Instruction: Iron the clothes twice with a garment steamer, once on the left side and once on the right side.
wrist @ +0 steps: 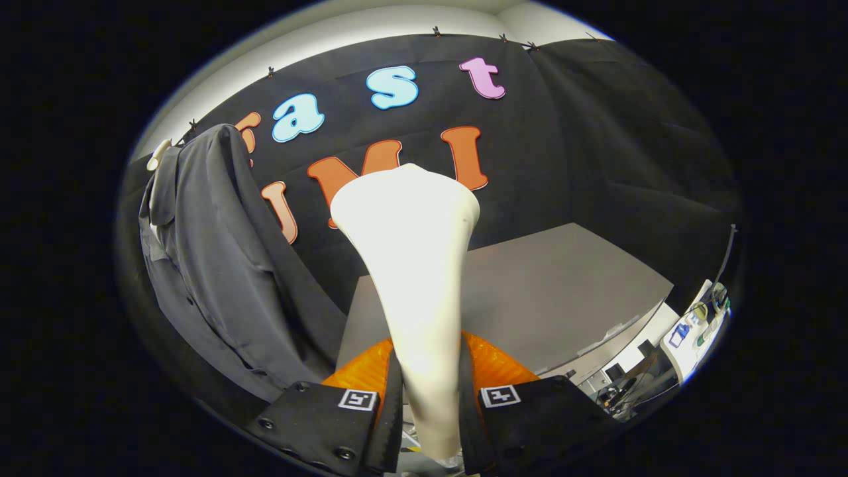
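Note:
My gripper (pixel 429 391) is shut on the handle of a cream-white garment steamer (pixel 414 265), both fingers pressing its narrow lower part. The steamer stands up between the fingers and widens to a broad head at the top. Its back faces me, so the steam face is hidden. A dark grey shirt (pixel 212 265) hangs on a pale hanger (pixel 158 173) to the left of the steamer, against the booth's black wall. The steamer head is apart from the shirt, off its right side.
A grey table (pixel 563 291) lies beyond the fingers, to the right of the shirt. Past the table's right edge there is white equipment with cables (pixel 695 328). A white wall strip (pixel 397 26) shows above the black cloth.

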Available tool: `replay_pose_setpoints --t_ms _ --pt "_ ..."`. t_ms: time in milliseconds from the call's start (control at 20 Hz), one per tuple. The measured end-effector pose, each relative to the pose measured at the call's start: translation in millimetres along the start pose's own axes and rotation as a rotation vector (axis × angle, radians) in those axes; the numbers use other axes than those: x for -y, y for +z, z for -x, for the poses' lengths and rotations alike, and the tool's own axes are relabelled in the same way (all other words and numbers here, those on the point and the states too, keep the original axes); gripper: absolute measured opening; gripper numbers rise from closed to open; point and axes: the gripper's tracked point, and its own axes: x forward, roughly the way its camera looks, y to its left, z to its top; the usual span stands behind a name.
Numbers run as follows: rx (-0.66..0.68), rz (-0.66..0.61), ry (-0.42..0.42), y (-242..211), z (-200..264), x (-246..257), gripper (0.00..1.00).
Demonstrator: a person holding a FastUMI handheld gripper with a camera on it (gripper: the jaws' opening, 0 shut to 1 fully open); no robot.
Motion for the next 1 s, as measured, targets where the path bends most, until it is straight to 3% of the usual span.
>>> replay_pose_setpoints --t_ms 1000 --pt "0.090 0.028 -0.062 -63.6 70.7 -141.6 0.43"
